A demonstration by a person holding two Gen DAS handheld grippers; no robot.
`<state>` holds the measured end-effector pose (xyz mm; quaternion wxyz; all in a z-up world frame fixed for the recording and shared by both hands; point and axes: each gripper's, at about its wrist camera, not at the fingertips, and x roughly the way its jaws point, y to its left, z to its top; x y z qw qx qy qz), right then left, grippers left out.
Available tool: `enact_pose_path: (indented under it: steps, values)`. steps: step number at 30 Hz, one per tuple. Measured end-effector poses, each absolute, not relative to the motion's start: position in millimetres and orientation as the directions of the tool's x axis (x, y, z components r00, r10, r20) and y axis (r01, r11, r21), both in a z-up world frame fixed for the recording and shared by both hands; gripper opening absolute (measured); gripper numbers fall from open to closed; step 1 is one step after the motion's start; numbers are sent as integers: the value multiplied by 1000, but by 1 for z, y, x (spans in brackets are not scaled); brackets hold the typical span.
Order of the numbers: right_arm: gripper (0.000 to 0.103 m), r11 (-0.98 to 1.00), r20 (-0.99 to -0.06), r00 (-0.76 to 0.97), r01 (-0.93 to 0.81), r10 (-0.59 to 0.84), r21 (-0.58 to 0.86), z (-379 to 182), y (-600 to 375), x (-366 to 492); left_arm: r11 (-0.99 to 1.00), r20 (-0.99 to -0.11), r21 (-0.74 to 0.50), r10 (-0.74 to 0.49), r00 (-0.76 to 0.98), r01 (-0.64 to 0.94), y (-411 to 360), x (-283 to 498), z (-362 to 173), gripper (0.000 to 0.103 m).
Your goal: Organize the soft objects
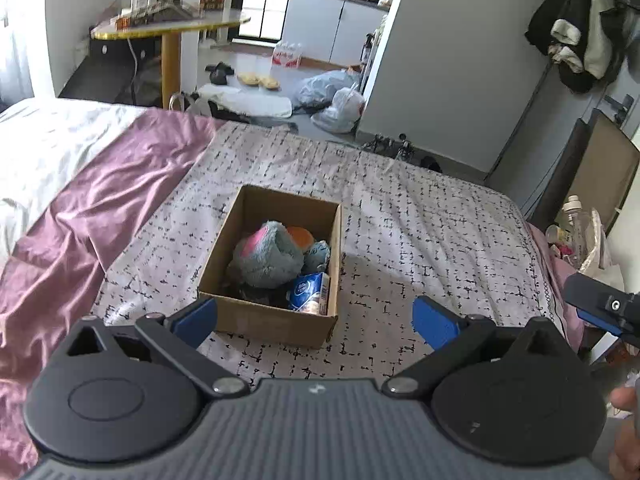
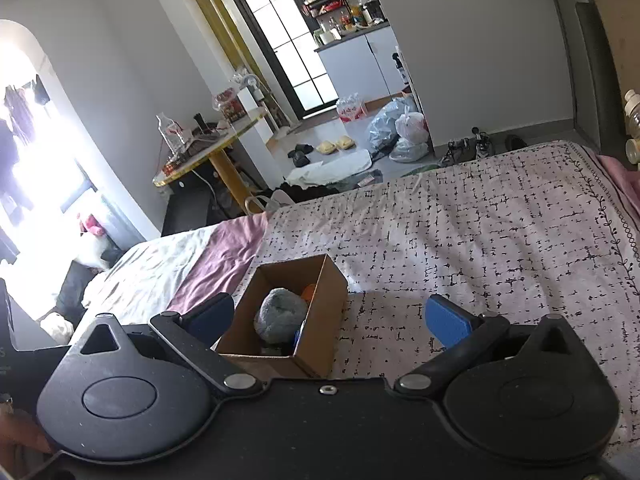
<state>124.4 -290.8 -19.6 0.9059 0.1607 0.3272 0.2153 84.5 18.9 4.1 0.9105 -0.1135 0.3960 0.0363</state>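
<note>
Left wrist view: the left gripper [image 1: 314, 322] is seen with its blue fingers [image 1: 198, 320] spread wide and nothing between them, held above the patterned bedspread [image 1: 420, 220] just short of a cardboard box [image 1: 264, 322]. Inside the box a grey-blue plush toy [image 1: 266, 256] is lodged, with an orange soft piece [image 1: 301, 236] behind it and a blue-and-white pack [image 1: 310, 294] in the near right corner. No loose soft item is seen on the bedspread around the box. A mauve sheet [image 1: 80, 208] is bunched to the left, and part of the right gripper [image 1: 600, 308] is caught at the right edge. Right wrist view: the right gripper [image 2: 330, 320] is likewise released, its fingers [image 2: 446, 322] apart and empty, with the box [image 2: 316, 344] lying between them from this angle but not touched. The plush toy [image 2: 280, 316] is seen to fill much of the box, and the bedspread [image 2: 480, 240] beyond is bare. The placing step is judged to be finished, with both tools clear of the box. The next move is judged to call for a check that nothing soft is left outside the box; if anything is found, it would have to be approached with open fingers and dropped in beside the toy.
</note>
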Motion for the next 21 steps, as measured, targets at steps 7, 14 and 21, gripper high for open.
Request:
enact_pose_path:
  steps: [7, 14, 21]
  values:
    - [103, 853, -501, 703, -321, 506, 411, -18, -300, 104, 980, -716, -147, -13, 698, -133, 12, 66, 7, 103]
    - [103, 870, -522, 708, -289, 475, 399, -23, -303, 108, 987, -704, -135, -33, 709, -89, 12, 58, 13, 103]
    - [103, 875, -525, 712, -284, 466, 392, -18, -307, 87, 988, -698, -135, -40, 715, -76, 12, 46, 18, 103]
